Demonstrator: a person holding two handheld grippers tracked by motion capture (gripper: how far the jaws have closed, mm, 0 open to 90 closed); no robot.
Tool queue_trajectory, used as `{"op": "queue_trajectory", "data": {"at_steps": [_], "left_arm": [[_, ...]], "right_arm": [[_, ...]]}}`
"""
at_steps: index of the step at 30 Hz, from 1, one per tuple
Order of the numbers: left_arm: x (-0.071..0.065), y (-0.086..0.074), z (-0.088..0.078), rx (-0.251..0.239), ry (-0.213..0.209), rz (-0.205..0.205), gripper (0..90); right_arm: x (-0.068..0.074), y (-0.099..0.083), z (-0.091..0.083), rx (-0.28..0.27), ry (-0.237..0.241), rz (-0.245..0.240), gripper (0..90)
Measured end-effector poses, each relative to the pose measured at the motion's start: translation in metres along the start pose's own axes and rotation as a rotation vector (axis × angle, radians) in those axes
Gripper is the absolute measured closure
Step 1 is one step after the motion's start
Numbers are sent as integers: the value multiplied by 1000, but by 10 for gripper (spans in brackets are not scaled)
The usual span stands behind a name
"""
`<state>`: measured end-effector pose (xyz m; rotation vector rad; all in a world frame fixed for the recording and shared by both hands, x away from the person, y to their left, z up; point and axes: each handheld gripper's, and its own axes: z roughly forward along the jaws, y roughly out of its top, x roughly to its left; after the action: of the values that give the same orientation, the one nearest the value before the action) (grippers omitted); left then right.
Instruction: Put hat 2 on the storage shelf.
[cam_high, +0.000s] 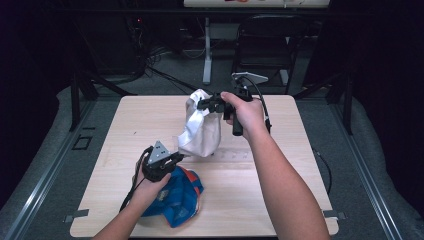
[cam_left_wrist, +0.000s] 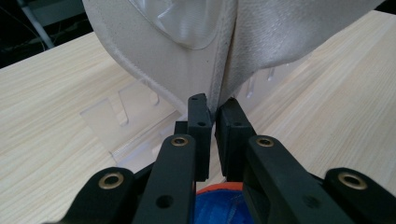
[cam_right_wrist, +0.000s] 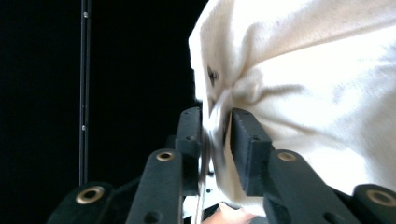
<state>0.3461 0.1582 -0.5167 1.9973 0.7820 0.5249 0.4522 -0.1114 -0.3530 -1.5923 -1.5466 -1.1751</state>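
both grippers grip one white cloth bag (cam_high: 202, 131), which hangs above the middle of the table. left gripper (cam_high: 176, 158), held near the person on the left, is clenched on the bag's lower edge; in the left gripper view (cam_left_wrist: 214, 109) the stitched seam runs down between the two black jaws, which stand almost together. right gripper (cam_high: 207, 104), farther off and higher, has the bag's upper edge between its jaws; in the right gripper view (cam_right_wrist: 217, 116) a bunched fold of the cloth (cam_right_wrist: 303, 84) sits between the pads, though a slight blur leaves it unclear how firmly they press.

under the left hand (cam_high: 150, 185) a blue and orange cloth item (cam_high: 177, 197) lies on the near part of the table. a clear plastic piece (cam_left_wrist: 121, 121) lies flat on the wood just beyond the left jaws, below the bag.

the table (cam_high: 280, 175) is pale wood with rounded corners, standing on grey flooring. beyond its far edge the room is dark: a black chair (cam_high: 262, 45) to the right, a white table leg (cam_high: 207, 50), and loose cables (cam_high: 150, 55) on the floor to the left.
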Motion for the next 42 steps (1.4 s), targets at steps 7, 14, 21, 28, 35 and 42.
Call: {"op": "queue_trajectory", "data": {"at_steps": [7,14,21,28,35,42], "left_arm": [[-2,-1,0,18,17,13,854],[-6,1,3,54,24,40,856],[1,4,0,88,-3,34,857],[3,2,2,97,-10,16,857],[13,-6,3,124,-46,-25,857],[13,-9,7,133,-49,-27,859]], "right_arm": [[-1,-10,-15,-33,-6,-81,600],[-14,-30,-39,-90,-10,-169,560],[-52,-59,-53,-105,-72,-213,518],[-77,-79,-58,-117,-102,-272,505],[-107,-107,-57,-112,-146,-351,551],[-124,-122,-58,-162,-172,-375,561]]}}
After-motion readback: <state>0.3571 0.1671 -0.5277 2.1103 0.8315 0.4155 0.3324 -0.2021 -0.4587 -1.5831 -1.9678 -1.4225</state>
